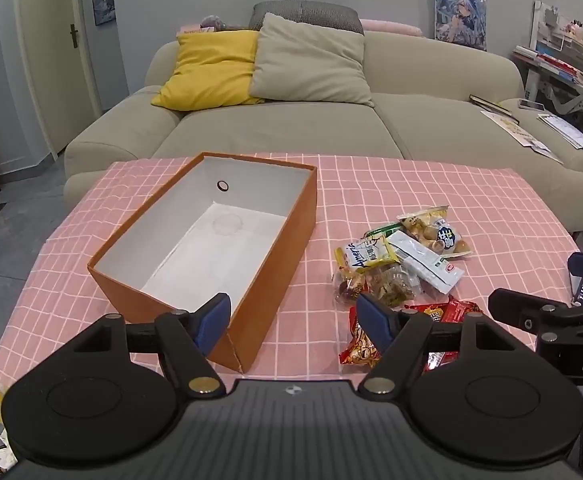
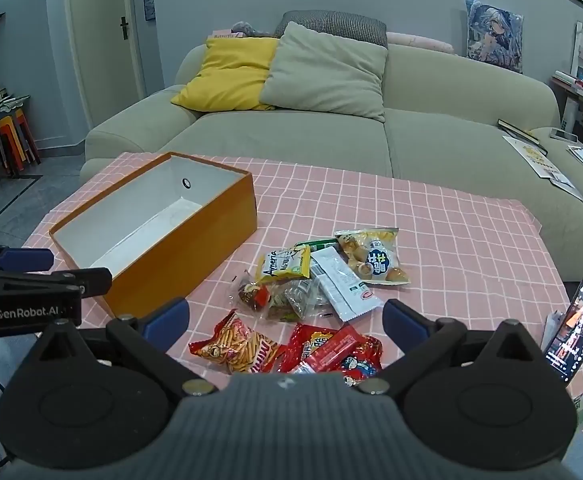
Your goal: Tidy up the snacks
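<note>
**Colours and patterns on the table and behind it**

Tablecloth (image 1: 411, 184): pink, thin white grid lines. Box (image 1: 283, 256): orange outside, white inside, with a small dark ring on the far inner wall. Snack packets: one yellow with dark lettering (image 2: 283, 266); one white with a small red mark (image 2: 341, 280); one clear-and-yellow with a dark blue round label (image 2: 375, 260); one red and yellow, printed with stick shapes (image 2: 235, 346); red packets with white and blue print (image 2: 331, 350). Left gripper (image 1: 293, 320): black body, blue pads. Right gripper (image 2: 285, 320): same black and blue. Sofa (image 2: 291, 140): pale grey-green. Cushions: one yellow (image 1: 211, 68), one beige (image 1: 311, 60), and one in a grey check (image 1: 307, 14). Wall grey-blue.
</note>
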Demonstrator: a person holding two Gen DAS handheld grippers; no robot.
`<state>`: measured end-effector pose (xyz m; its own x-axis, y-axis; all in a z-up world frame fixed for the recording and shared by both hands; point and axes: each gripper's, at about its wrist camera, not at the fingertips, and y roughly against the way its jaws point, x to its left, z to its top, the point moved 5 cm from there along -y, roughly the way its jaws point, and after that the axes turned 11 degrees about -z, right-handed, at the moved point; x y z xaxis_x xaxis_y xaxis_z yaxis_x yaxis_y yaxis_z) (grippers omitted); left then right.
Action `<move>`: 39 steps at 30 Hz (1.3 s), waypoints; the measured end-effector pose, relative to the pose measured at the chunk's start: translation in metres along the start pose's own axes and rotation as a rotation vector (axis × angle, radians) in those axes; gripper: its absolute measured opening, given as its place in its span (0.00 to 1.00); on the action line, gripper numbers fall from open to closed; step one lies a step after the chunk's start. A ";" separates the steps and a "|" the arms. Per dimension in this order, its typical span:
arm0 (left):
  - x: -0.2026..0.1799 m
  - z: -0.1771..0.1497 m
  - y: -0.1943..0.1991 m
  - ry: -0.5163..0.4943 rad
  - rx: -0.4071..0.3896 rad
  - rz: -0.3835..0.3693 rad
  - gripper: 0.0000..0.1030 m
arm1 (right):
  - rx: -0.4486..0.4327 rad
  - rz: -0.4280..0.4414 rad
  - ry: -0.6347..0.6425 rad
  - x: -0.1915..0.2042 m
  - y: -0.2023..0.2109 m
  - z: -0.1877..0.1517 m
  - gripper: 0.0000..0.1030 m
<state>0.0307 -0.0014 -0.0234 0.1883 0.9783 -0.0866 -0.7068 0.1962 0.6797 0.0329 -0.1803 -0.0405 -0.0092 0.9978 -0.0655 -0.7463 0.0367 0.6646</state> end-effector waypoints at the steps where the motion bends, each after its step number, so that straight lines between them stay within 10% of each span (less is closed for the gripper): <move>1: 0.002 0.001 0.000 0.001 0.001 -0.001 0.82 | -0.001 0.000 0.002 0.000 0.000 0.000 0.96; 39: -0.003 0.013 0.029 0.001 -0.015 -0.010 0.82 | 0.002 -0.018 0.072 0.009 0.021 0.000 0.96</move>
<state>0.0186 0.0002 0.0055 0.1944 0.9764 -0.0938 -0.7148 0.2065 0.6682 0.0171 -0.1702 -0.0274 -0.0437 0.9905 -0.1302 -0.7457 0.0544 0.6640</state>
